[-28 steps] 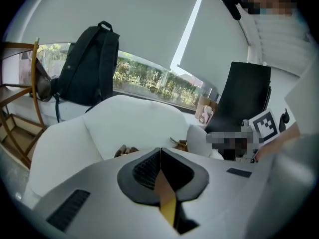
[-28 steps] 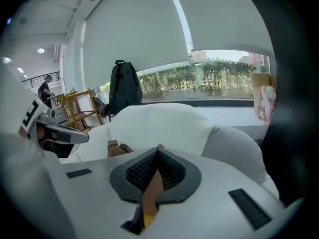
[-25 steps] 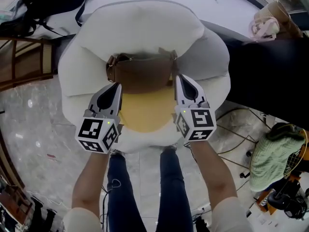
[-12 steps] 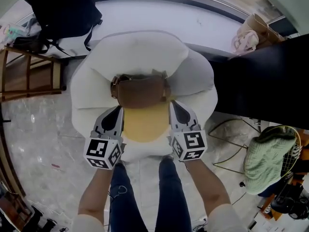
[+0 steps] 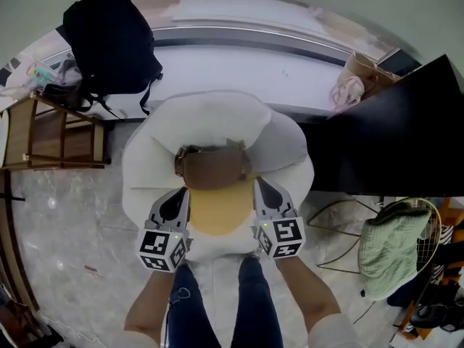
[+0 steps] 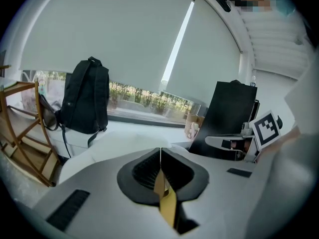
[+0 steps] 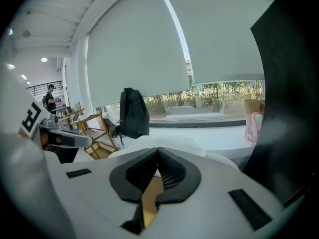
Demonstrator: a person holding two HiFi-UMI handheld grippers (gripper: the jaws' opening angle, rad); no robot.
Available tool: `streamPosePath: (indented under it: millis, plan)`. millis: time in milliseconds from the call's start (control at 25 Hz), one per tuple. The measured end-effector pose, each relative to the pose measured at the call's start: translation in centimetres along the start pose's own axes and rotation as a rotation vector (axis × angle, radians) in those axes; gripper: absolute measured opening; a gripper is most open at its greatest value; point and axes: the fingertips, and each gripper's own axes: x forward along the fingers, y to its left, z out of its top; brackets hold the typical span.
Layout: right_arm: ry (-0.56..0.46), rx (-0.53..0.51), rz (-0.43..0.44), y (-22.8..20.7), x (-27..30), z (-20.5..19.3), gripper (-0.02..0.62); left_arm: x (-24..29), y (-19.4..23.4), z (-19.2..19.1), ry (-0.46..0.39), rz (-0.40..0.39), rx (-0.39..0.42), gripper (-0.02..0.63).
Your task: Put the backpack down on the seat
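Backpack, brown at the top and yellow lower down, lies over the middle of the white armchair, its brown end toward the backrest and its yellow end toward me. From the head view I cannot tell whether it rests fully on the cushion or hangs just above it.

I hold it by both sides of the yellow part. My left gripper is at its left edge and my right gripper at its right edge, both pointing forward and somewhat down. In each gripper view the jaws are pressed together, with a strip of the yellow fabric pinched between the pads and trailing down below them. My forearms and my legs in blue jeans show below the grippers, at the chair's front edge.

Beyond the chair runs a white window ledge. A black bag stands upright on it at the left, in front of the lowered blind. A tan paper bag with something pink beside it sits on the ledge at the right.

Left of the chair a wooden rack stands on the marble floor. Right of the chair is a large black panel, and nearer me a pale green cloth hangs over a wire frame.
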Motion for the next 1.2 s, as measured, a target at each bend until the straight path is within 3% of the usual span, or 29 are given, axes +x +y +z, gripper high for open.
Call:
streamPosePath:
  millis: [600,1200]
  plan:
    - [-0.077,-0.005,0.032,3.1,-8.1,8.5,0.029,-7.0,-5.0,8.1,-0.063,-0.014,0.002,0.034]
    - [-0.204,-0.056,0.058,5.4,-16.3,17.9,0.029,-14.2,-10.1,16.2,-0.146,-0.074,0.07,0.034]
